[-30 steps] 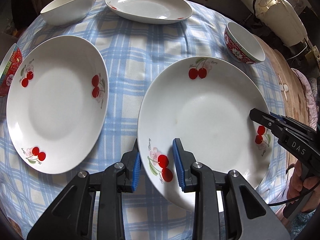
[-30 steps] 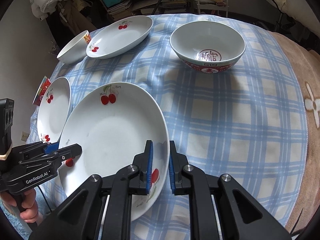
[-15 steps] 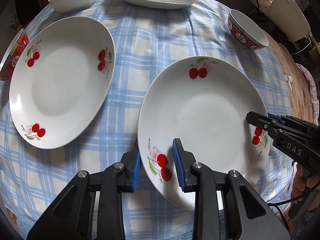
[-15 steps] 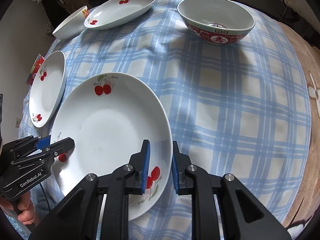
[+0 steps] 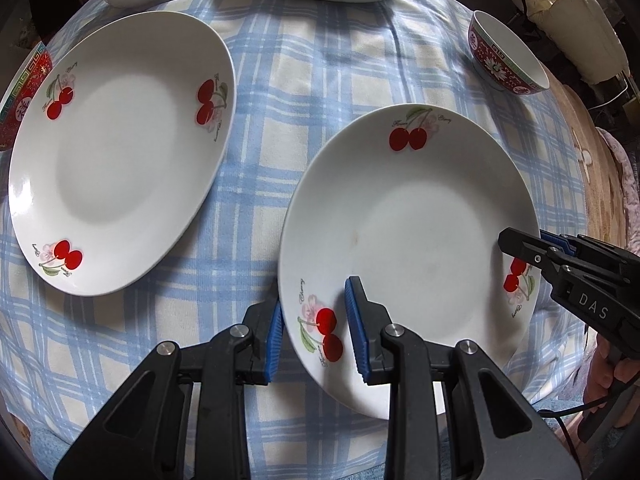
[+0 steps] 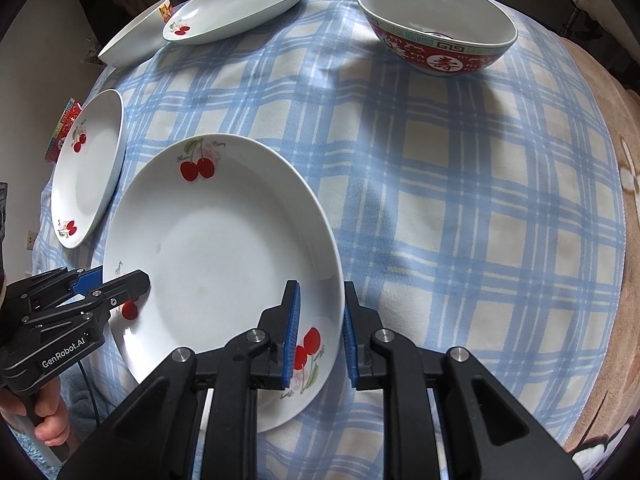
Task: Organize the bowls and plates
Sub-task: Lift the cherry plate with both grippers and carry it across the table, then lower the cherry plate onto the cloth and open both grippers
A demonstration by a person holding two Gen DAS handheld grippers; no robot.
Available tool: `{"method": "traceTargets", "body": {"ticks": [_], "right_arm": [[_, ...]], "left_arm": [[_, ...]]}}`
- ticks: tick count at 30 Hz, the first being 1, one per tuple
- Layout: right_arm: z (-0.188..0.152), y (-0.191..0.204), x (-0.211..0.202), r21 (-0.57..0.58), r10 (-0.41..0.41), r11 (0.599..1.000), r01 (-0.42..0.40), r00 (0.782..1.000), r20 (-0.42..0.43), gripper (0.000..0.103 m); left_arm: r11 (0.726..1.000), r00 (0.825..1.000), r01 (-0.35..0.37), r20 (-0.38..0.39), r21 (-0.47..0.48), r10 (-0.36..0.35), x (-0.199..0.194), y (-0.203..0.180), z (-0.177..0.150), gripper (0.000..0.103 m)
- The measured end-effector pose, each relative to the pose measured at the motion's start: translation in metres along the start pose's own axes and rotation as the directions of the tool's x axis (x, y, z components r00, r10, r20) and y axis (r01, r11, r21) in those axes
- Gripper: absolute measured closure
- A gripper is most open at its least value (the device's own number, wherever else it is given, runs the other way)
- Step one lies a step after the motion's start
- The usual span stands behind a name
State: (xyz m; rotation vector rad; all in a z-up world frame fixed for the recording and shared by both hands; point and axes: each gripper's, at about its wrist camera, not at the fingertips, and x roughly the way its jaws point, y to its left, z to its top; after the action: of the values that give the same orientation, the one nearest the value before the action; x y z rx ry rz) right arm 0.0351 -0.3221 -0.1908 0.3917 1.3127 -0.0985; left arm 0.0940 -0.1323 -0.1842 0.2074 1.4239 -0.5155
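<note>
The left hand-held gripper (image 5: 314, 320) and right hand-held gripper (image 6: 318, 330) each straddle opposite rims of the nearest cherry plate (image 5: 408, 248), jaws parted and not clamped. Left of it lies a second cherry plate (image 5: 116, 148) on the checked tabletop (image 5: 320, 72). Farthest, ahead of the right one, stands a red bowl (image 6: 436, 36).
</note>
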Motion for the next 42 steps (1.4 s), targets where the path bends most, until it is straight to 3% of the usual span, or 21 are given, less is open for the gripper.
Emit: {"method": "traceTargets", "body": {"ticks": [4,12,22,30,37,42], "right_arm": [[0.001,-0.005,-0.003,0.012,0.002,1.000,-0.002,1.000,-0.007,0.083],[0.000,-0.002,-0.005,0.012,-0.020,1.000,0.020,1.000,-0.009,0.084],[-0.001,-0.002,-0.012,0.019,-0.036,0.999,0.036,0.999,0.004,0.085],[0.000,-0.005,-0.015,0.029,-0.035,0.999,0.035,0.999,0.010,0.085],[0.004,0.002,-0.025,0.008,-0.055,0.998,0.054,0.997,0.051,0.085],[0.004,0.006,-0.031,0.002,-0.074,0.997,0.074,0.995,0.070,0.085]], "left_arm": [[1.000,1.000,-0.020,0.022,-0.016,0.020,-0.003,0.003,0.002,0.077],[1.000,1.000,0.007,0.017,-0.026,-0.007,-0.005,0.008,-0.003,0.077],[0.999,0.998,-0.041,0.046,-0.022,0.042,-0.013,0.009,-0.008,0.077],[0.999,0.999,-0.025,0.037,-0.048,0.027,-0.015,0.021,-0.007,0.077],[0.998,0.996,-0.054,0.066,-0.017,0.055,-0.030,0.016,-0.006,0.076],[0.993,0.990,-0.113,0.086,0.011,0.112,-0.048,0.015,-0.004,0.072]]}}
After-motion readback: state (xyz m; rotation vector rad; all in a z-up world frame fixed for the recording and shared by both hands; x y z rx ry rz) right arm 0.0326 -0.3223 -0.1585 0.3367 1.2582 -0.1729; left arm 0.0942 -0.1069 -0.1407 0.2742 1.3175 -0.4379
